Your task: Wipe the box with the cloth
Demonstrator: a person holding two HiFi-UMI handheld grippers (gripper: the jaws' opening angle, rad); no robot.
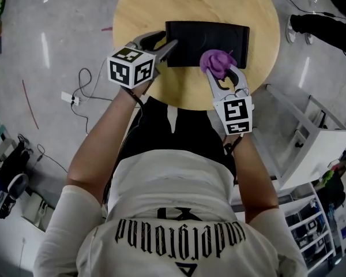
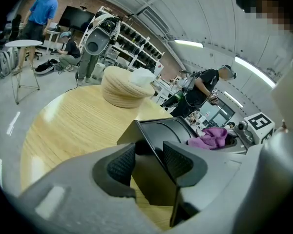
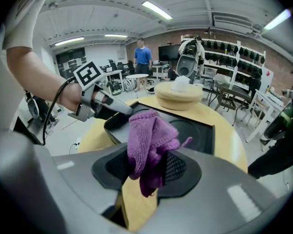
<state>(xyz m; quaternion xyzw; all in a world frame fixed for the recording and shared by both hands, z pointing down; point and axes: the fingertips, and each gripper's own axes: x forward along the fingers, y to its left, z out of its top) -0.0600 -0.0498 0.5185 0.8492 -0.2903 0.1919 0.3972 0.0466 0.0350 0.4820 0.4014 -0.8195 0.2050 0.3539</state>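
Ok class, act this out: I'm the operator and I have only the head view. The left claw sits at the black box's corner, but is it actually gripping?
Observer: Yes. The left gripper view shows the left claw closed on the corner wall of the black box, one pad on each side.
Operator: And is the cloth truly pinched?
Observer: Yes. The right claw is shut on the purple cloth, and a tail hangs below the pads.
Operator: Anything beyond the box?
Observer: A round beige object stands on the far part of the table, apart from the box.
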